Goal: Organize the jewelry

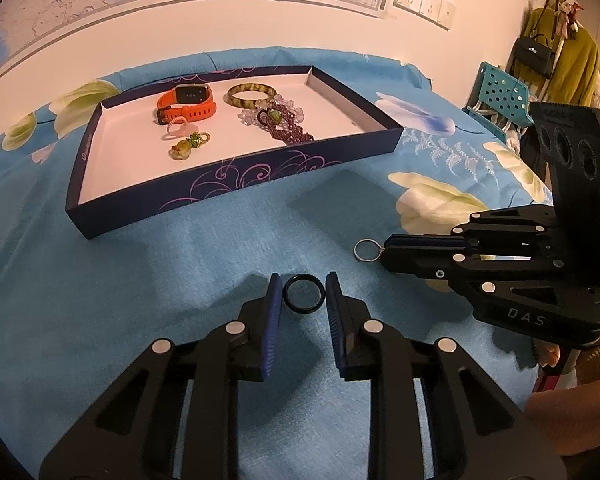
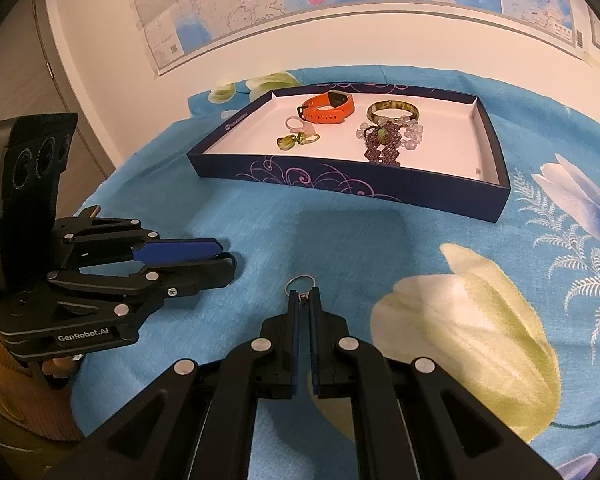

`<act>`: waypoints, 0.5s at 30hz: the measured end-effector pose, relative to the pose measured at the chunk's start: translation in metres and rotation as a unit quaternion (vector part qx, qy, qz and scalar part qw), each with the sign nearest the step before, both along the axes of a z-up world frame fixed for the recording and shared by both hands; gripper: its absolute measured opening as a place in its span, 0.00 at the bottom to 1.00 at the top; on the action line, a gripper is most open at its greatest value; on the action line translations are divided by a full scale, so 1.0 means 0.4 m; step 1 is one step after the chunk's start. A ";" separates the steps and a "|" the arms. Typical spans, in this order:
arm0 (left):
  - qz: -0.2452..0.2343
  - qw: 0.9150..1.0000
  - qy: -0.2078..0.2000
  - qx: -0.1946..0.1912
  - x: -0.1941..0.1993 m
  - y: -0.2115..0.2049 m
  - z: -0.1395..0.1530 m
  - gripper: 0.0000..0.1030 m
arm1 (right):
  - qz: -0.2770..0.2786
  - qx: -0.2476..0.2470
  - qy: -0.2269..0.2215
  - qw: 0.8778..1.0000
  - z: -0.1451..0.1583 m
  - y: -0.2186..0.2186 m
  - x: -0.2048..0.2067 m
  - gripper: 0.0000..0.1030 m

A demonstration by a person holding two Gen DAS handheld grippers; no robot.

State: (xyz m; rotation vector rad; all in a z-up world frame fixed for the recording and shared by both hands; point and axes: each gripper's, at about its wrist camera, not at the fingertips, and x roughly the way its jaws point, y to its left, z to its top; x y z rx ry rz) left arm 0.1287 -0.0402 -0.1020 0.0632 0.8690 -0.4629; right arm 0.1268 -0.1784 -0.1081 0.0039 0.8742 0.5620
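A black ring [image 1: 304, 292] lies on the blue flowered cloth [image 1: 140, 280] between the blue pads of my left gripper [image 1: 304, 294], which touch it on both sides. My right gripper [image 2: 304, 298] is shut, its tips pinching the stone end of a thin silver ring [image 2: 300, 282]. That silver ring [image 1: 366, 250] sticks out from the right gripper's tip [image 1: 386, 252] over the cloth. Farther back stands a dark blue tray [image 1: 236, 176] with a white floor. It holds an orange watch [image 1: 186, 104], a green bangle [image 1: 252, 94], a purple beaded bracelet [image 1: 290, 128] and a green pendant [image 1: 184, 148].
The two grippers sit side by side in front of the tray [image 2: 340, 180], the left gripper [image 2: 226, 256] at the left of the right wrist view. A blue chair [image 1: 500, 92] and hanging bags and clothes [image 1: 556, 52] stand at the far right. A map covers the wall behind.
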 end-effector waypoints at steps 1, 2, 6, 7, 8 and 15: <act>0.000 1.000 -0.002 -0.001 -0.001 0.001 0.003 0.22 | 0.000 0.002 0.000 1.000 0.001 0.000 0.000 0.03; 0.001 1.000 -0.003 -0.001 -0.001 0.002 0.005 0.22 | 0.000 0.004 -0.001 1.000 0.003 0.000 0.001 0.03; 0.006 1.000 -0.008 -0.007 -0.004 0.015 0.016 0.22 | -0.002 0.010 -0.005 1.000 0.009 -0.003 0.000 0.03; 0.008 1.000 -0.009 -0.008 -0.004 0.018 0.019 0.22 | -0.002 0.011 -0.006 1.000 0.012 -0.004 0.001 0.03; 0.009 1.000 -0.010 -0.011 -0.004 0.022 0.023 0.22 | -0.003 0.012 -0.007 1.000 0.013 -0.004 0.001 0.03; 0.017 0.999 -0.020 -0.019 -0.004 0.040 0.043 0.22 | -0.008 0.022 -0.014 1.000 0.028 -0.012 0.003 0.03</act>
